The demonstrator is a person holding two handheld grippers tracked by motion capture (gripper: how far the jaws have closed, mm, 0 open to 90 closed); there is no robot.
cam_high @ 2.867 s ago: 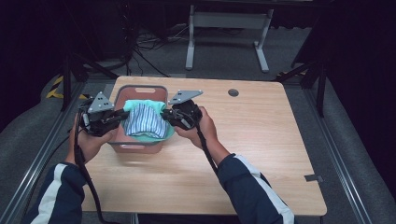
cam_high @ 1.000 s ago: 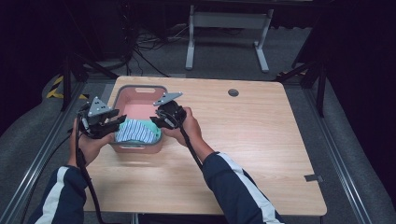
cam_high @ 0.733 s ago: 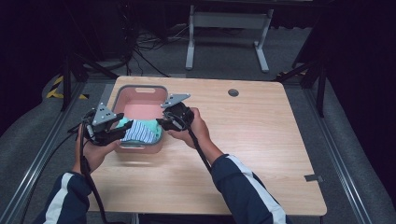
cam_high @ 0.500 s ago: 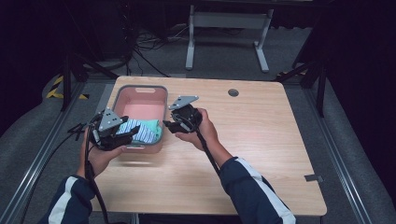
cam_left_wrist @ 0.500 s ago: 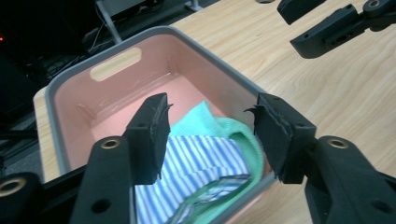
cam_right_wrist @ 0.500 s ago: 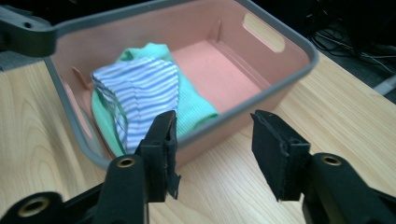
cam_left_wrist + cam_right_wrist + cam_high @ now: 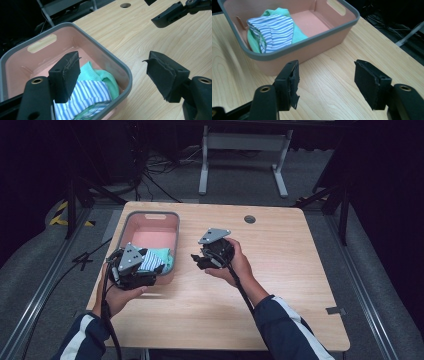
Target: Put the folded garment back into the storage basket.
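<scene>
From the high view, a pink bin with a grey rim (image 7: 150, 216) sits near the far left corner of the wooden surface (image 7: 280, 290), and a folded striped cloth (image 7: 151, 260) lies with a green cloth (image 7: 164, 254) at the bin's near end. The left tongs (image 7: 150, 270) hang over the bin's near edge, held in the person's left hand (image 7: 116, 295), while the right tongs (image 7: 197, 260) hover above bare wood just right of the bin, held in the right hand (image 7: 235, 265); a round hole (image 7: 249, 219) marks the surface near its far edge. In the left gripper view, the left tongs (image 7: 113, 72) stand wide apart with nothing between the jaws, one jaw above the striped cloth (image 7: 85, 96) and green cloth (image 7: 100, 75) inside the bin (image 7: 110, 58), the other over the wood outside its rim; the tip of the right tongs (image 7: 172, 13) shows at the top right. In the right gripper view, the right tongs (image 7: 327, 82) are likewise spread wide and empty above the surface (image 7: 337, 75), apart from the bin's (image 7: 312, 42) near wall, with the striped cloth (image 7: 273, 31) folded on the green cloth (image 7: 298, 35) against the bin's left end
</scene>
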